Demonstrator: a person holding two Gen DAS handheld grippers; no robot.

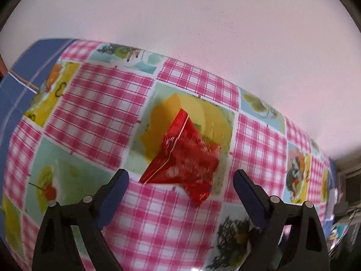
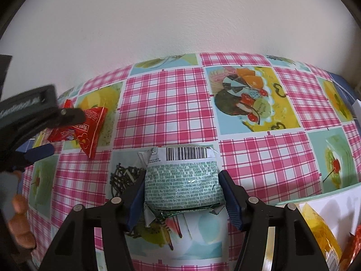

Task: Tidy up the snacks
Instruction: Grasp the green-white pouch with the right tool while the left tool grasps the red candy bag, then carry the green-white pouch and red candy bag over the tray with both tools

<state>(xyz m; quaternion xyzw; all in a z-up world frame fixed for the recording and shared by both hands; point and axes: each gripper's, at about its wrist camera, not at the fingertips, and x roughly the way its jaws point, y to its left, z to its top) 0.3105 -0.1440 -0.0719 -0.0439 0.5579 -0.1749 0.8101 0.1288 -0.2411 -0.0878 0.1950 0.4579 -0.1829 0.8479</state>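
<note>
A plain pale wall backs a table (image 2: 171,103) covered in pink-check oilcloth with fruit pictures. At the left, the left gripper (image 1: 180,178) hangs with its jaws wide apart over one red snack packet (image 1: 187,155), which lies crumpled on a yellow fruit panel, untouched. It looks light, thin and slippery, best pinched across its puffed middle. Toward the centre, the right gripper (image 2: 182,192) is clamped on one green-printed packet (image 2: 183,185), barcode up; it seems soft and squashable, so gentle pressure suits. At the far right edge sit one yellow packet (image 2: 320,232) and one orange one (image 2: 352,248).
</note>
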